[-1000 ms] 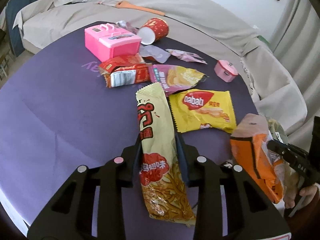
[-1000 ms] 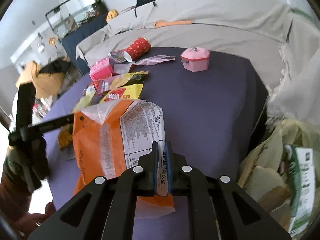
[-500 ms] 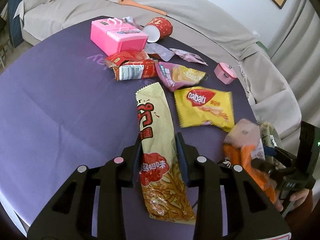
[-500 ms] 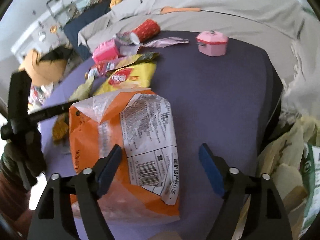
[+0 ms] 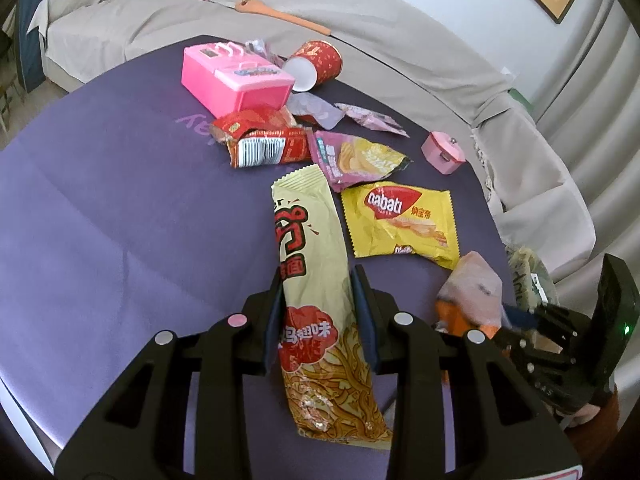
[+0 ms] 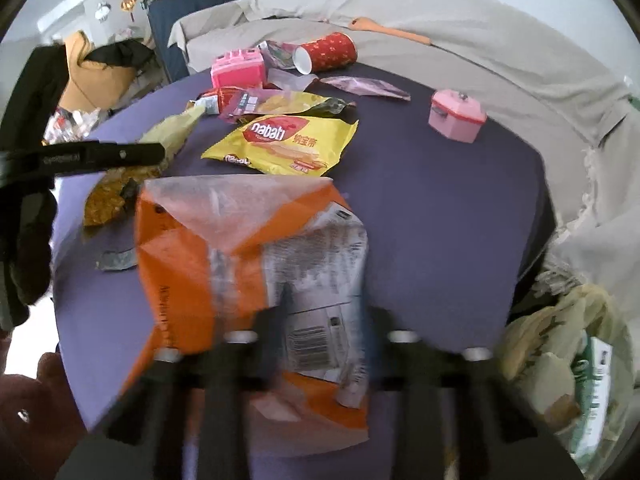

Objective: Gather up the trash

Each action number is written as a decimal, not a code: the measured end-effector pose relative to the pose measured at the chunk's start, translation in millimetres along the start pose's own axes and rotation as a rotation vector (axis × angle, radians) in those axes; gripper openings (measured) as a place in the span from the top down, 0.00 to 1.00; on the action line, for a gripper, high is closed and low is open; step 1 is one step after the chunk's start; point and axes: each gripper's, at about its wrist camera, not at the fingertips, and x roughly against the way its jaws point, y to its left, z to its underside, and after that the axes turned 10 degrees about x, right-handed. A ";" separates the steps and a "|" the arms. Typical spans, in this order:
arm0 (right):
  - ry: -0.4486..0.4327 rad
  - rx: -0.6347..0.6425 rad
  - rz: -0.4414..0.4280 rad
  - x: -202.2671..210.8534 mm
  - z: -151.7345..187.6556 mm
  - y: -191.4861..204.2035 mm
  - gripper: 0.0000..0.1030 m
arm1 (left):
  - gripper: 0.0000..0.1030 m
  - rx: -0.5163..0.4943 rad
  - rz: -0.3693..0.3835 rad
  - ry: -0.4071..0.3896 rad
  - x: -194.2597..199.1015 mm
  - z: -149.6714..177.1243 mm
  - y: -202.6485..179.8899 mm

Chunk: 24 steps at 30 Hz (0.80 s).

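My left gripper (image 5: 320,300) is shut on a long pale-yellow noodle wrapper (image 5: 312,248) and holds it just over the purple table (image 5: 120,220). My right gripper (image 6: 324,312) is blurred by motion; its fingers stand either side of the lower part of an orange and white snack bag (image 6: 248,264), and whether they grip it does not show. That bag shows at the right in the left wrist view (image 5: 468,292). A yellow nabati wrapper (image 5: 400,220), a pink chip bag (image 5: 356,156) and a red wrapper (image 5: 260,140) lie beyond.
A pink toy box (image 5: 236,76), a tipped red paper cup (image 5: 316,64), and a small pink pot (image 5: 444,152) are on the table. A bag with collected trash (image 6: 568,364) hangs off the table's right edge. A draped sofa (image 5: 360,20) runs behind.
My right gripper was shut on the orange bag a second ago, then opened wide, and its fingers are now closer together around the bag. The left gripper still holds the noodle wrapper.
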 end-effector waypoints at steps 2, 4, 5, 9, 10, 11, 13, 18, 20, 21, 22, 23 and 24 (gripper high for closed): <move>-0.025 0.000 -0.018 8.3 -0.2 0.9 0.93 | 0.70 -0.001 0.001 -0.009 4.7 -2.7 -2.2; -0.066 -0.005 -0.008 21.7 -1.7 -0.8 0.94 | 0.70 -0.008 0.004 -0.025 11.7 -5.2 -5.7; -0.084 -0.010 -0.001 28.4 -2.6 -2.4 0.95 | 0.70 -0.012 0.007 -0.040 17.0 -7.0 -8.6; -0.176 -0.055 0.016 63.5 -11.3 -16.5 0.95 | 0.71 -0.025 0.022 -0.087 37.7 -16.4 -20.6; -0.209 -0.058 0.036 77.1 -14.4 -20.0 0.95 | 0.71 -0.030 0.023 -0.098 42.3 -17.9 -23.4; -0.231 -0.058 0.051 86.4 -16.8 -22.5 0.95 | 0.71 -0.041 0.028 -0.115 50.1 -20.1 -29.1; -0.277 -0.060 0.080 106.8 -20.1 -27.5 0.95 | 0.71 -0.062 0.039 -0.136 61.3 -22.3 -37.6; -0.357 -0.070 0.144 147.1 -21.1 -41.2 0.95 | 0.71 -0.135 0.073 -0.197 92.3 -25.5 -70.8; -0.381 -0.084 0.170 159.7 -17.9 -47.6 0.95 | 0.71 -0.164 0.092 -0.213 101.4 -26.1 -85.9; -0.394 -0.095 0.185 167.2 -15.2 -52.1 0.95 | 0.71 -0.183 0.105 -0.220 105.8 -25.7 -96.0; -0.403 -0.104 0.195 172.2 -12.6 -55.8 0.95 | 0.71 -0.200 0.120 -0.223 108.7 -25.2 -105.7; -0.416 -0.120 0.213 180.7 -7.3 -62.6 0.95 | 0.71 -0.214 0.131 -0.223 109.9 -24.8 -113.8; -0.425 -0.131 0.225 186.3 -3.0 -67.3 0.95 | 0.71 -0.234 0.145 -0.222 110.6 -23.7 -125.8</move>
